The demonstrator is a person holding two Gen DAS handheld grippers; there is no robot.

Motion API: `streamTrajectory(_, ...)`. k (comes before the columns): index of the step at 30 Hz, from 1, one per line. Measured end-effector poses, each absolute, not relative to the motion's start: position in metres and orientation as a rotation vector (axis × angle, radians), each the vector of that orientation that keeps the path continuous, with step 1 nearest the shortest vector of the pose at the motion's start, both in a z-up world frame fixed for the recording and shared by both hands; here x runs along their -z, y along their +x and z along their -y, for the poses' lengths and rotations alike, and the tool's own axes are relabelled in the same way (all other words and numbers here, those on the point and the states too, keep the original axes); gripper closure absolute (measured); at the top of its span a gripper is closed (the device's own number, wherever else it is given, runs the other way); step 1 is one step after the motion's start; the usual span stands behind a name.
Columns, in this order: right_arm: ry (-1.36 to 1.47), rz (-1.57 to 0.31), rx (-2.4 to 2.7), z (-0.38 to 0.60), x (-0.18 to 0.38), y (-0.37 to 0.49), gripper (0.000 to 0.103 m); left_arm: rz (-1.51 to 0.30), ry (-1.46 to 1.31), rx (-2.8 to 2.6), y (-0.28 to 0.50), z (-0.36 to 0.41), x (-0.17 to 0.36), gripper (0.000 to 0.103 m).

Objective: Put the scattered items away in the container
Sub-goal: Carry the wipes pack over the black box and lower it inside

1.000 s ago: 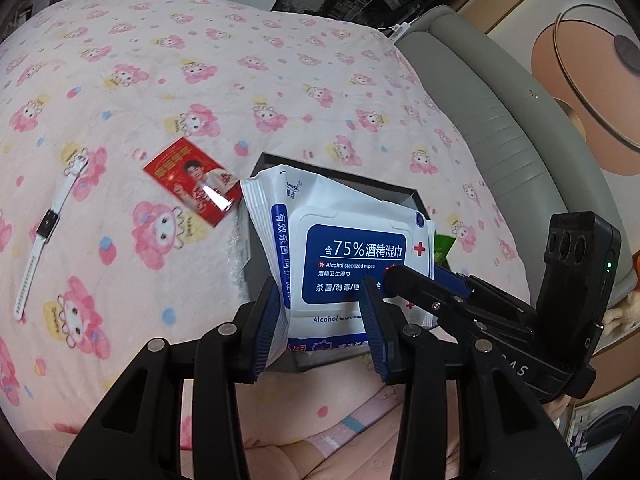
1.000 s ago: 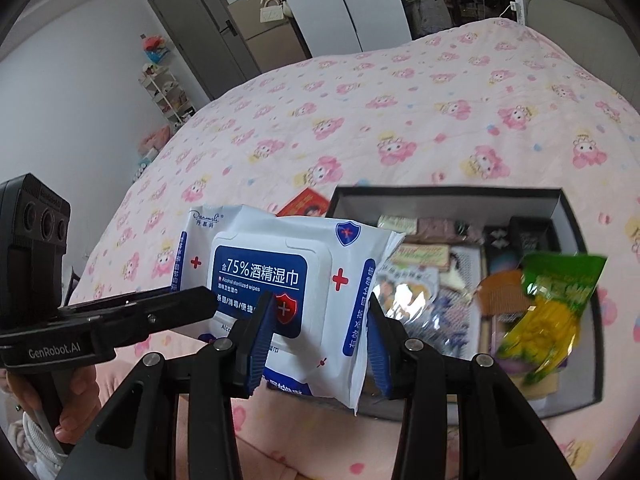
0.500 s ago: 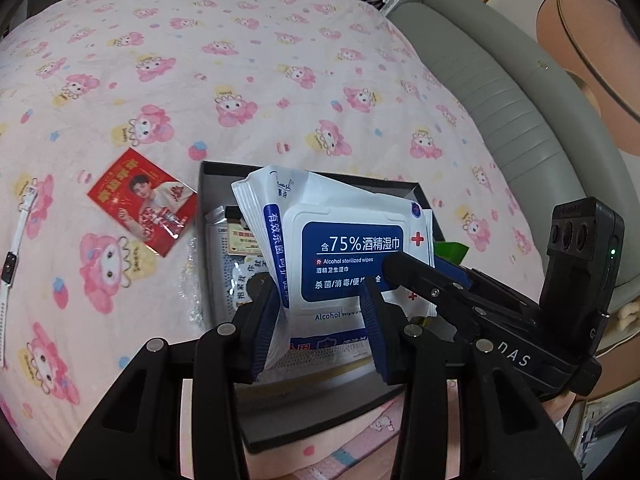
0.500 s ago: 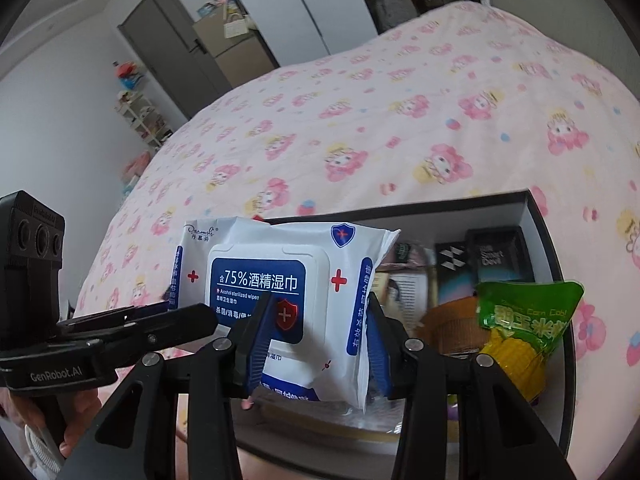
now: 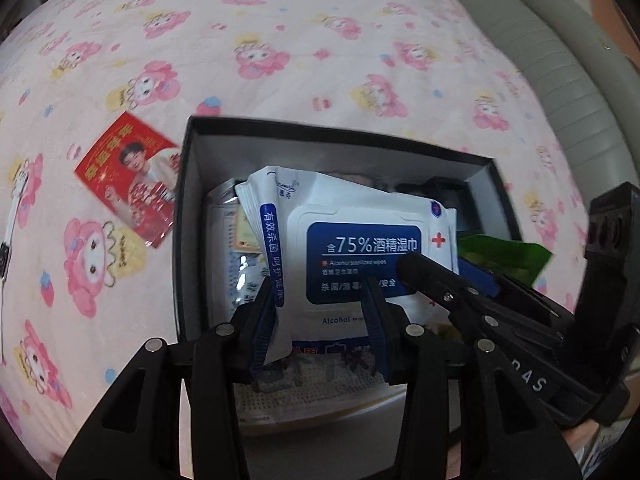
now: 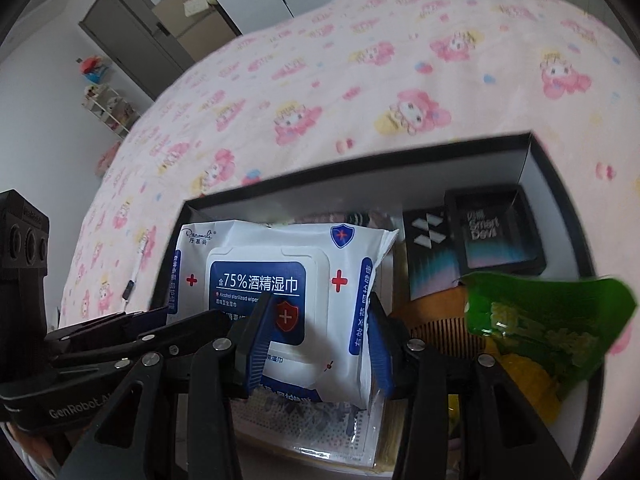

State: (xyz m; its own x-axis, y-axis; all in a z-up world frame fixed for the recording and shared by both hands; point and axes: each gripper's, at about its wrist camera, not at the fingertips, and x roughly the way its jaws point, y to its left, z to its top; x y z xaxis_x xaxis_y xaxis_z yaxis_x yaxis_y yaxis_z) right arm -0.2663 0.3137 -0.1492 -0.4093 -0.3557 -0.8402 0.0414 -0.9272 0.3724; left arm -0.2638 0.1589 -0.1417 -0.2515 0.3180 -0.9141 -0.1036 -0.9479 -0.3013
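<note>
A white and blue pack of alcohol wipes [image 5: 352, 248] is held by both grippers over the open black box [image 5: 192, 152]. My left gripper [image 5: 320, 320] is shut on its near left end. My right gripper [image 6: 316, 344] is shut on its right end [image 6: 280, 280]. The pack sits low inside the box [image 6: 532, 148], over several packets. A red packet [image 5: 128, 184] and a white watch [image 5: 8, 236] lie on the pink bedspread left of the box.
The box holds a green and yellow snack bag [image 6: 548, 328], a wooden comb [image 6: 440, 332] and small black boxes [image 6: 496, 232]. A grey padded headboard [image 5: 560, 60] runs along the right. A wardrobe [image 6: 132, 40] and shelf stand at the far side.
Both grippers have carried the wipes pack forward and down, from above the box's near edge to inside the box. The box now fills more of both views.
</note>
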Motion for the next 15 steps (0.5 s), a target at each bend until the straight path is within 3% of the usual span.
streamTrajectory(10,1.522,0.471,2.532,-0.335,0.133,-0.259,0.062,0.21,-1.731,-2.375,-0.259,-0.153,0.132,0.059)
streamTrajectory(15,1.691,0.452,2.558,-0.346,0.145,-0.258,0.062,0.215,-1.611,-2.431,-0.251,-0.148,0.116,0.059)
